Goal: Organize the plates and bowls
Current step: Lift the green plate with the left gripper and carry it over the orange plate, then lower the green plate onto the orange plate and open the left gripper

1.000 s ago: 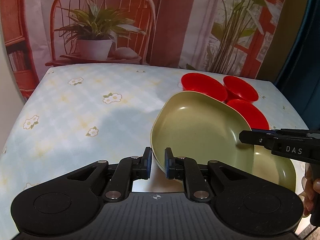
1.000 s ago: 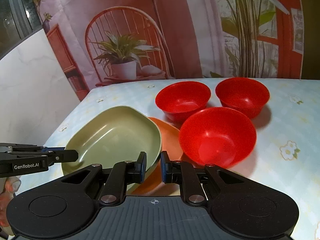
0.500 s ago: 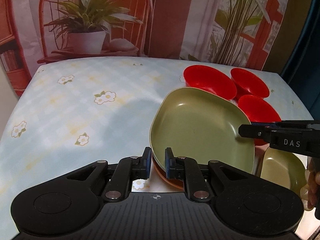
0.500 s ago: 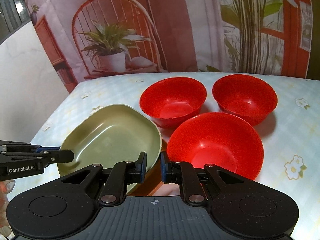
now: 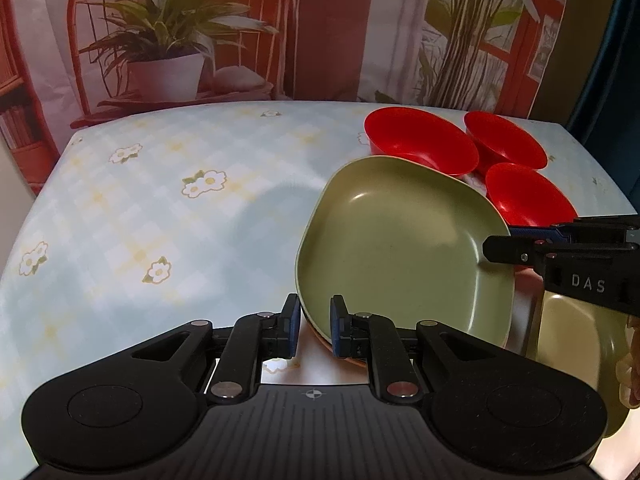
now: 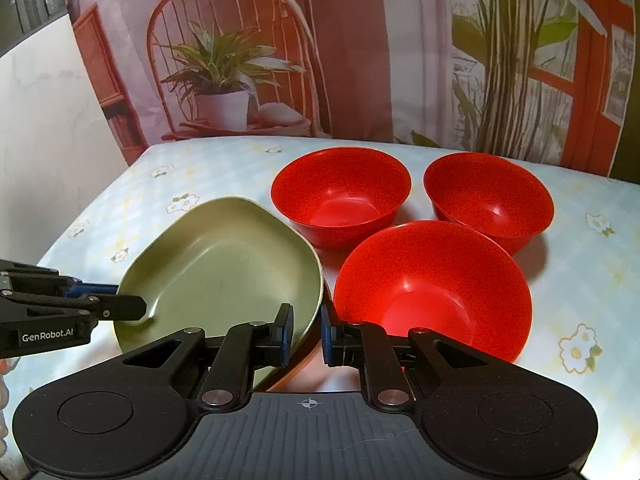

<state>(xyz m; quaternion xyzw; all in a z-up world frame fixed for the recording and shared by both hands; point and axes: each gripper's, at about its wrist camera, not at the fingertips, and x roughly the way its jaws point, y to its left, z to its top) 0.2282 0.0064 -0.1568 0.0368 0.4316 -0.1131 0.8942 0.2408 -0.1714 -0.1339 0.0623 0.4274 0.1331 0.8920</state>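
Green plate: the green plate sits on top of an orange plate (only a thin edge of the orange one peeks out).
Left gripper: the left gripper has its fingers nearly closed on the near rim of the green plate, so it looks like it holds the plate there.
Right gripper: the right gripper has its fingers close together over the other rim of the same green plate and the orange edge under it. I cannot tell for sure if it squeezes them or just sits around them.
Other green plate: a second green plate lies by itself at the near right side, partly hidden behind the right gripper.
Red bowls: three red bowls stand side by side on the table, close together but not inside each other.
Done so far: I think two plates are now in one pile.
Left to do: the other green plate probably needs to join the pile, and the three bowls probably need to be stacked (none of them is yet).
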